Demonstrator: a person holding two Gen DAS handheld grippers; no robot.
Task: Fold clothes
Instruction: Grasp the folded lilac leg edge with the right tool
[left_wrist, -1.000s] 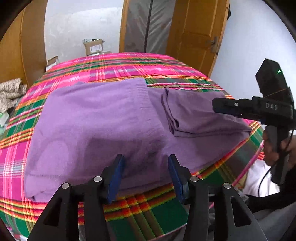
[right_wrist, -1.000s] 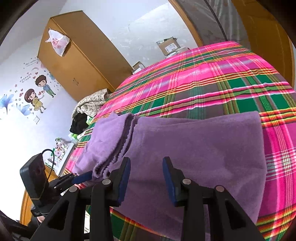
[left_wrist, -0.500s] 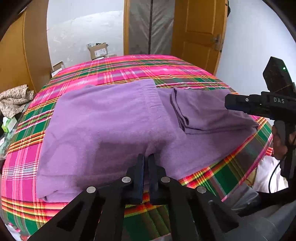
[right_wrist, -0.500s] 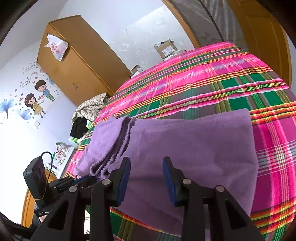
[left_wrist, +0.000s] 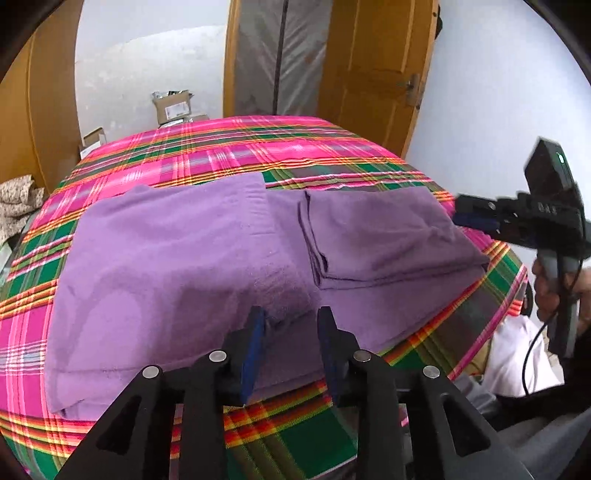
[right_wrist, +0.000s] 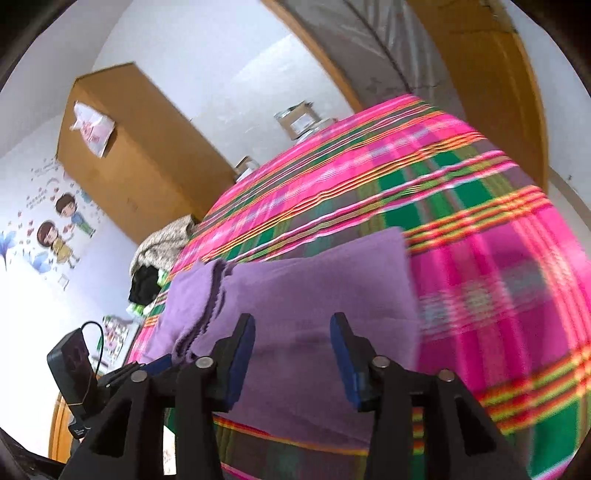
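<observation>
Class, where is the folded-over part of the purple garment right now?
In the left wrist view, the folded part lies on the garment's right half, on the plaid bedspread, near the right gripper.

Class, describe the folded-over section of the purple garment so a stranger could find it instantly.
Start at the plaid bedsheet covering the bed. A purple garment lies spread across it. On the side towards the door, the folded-over section forms a thicker rectangle with stacked layered edges; the rest lies single and flat.

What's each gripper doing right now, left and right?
Left gripper: opening, jaws apart over the purple garment, gripping nothing.
Right gripper: opening, jaws wide above the purple garment, holding nothing.
</observation>
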